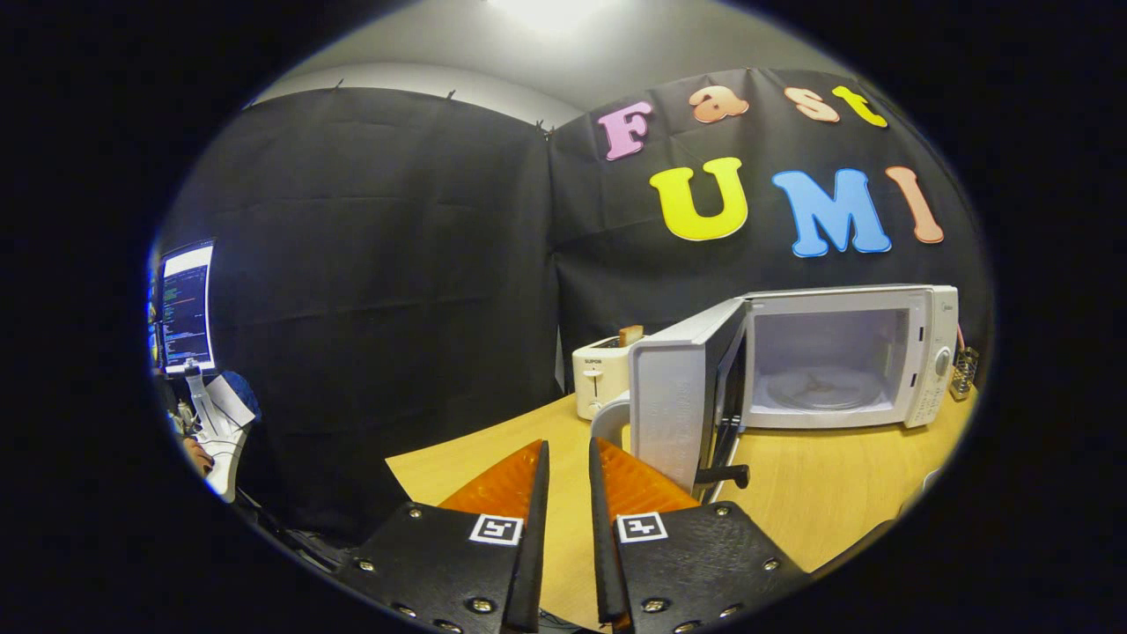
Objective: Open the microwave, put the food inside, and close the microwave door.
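Note:
A white microwave stands on the wooden table, beyond my fingers and to the right. Its door is swung wide open to the left, with its curved handle just ahead of my right fingertip. Inside the lit cavity lies a glass turntable with nothing on it. My gripper hovers low over the table's near corner. Its fingers stand open by a narrow gap with nothing between them, apart from the handle.
A cream toaster with a slice of bread sticking out stands behind the open door. A small rack sits right of the microwave. A monitor and desk clutter are far left, past the table's edge.

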